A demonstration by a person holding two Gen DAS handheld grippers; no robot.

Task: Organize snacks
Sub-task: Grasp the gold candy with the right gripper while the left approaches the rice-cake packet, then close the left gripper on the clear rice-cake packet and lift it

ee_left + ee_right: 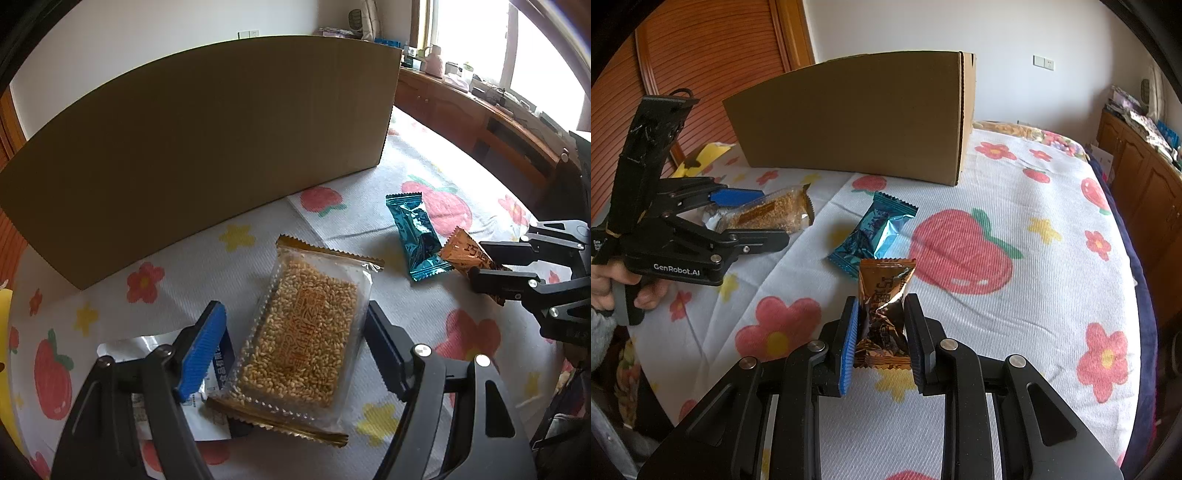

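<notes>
A clear packet of puffed-rice cake point(303, 332) point(768, 214) lies on the floral cloth between the fingers of my left gripper point(295, 310) point(774, 216). The jaws stand wide and the pads do not press on it. My right gripper point(882, 301) point(476, 260) is shut on an orange-brown candy wrapper point(886, 295) point(465, 254), pinched at its middle. A teal candy wrapper point(875, 232) point(417, 236) lies just beyond it, loose on the cloth. A large cardboard box point(203, 147) point(857, 118) stands at the back, its inside hidden.
A white and blue packet point(155, 347) lies under the left finger, beside the rice cake. A yellow object point(701, 155) sits left of the box. A person's hand point(613, 288) holds the left gripper's handle. Wooden cabinets point(1145, 184) stand past the cloth's right edge.
</notes>
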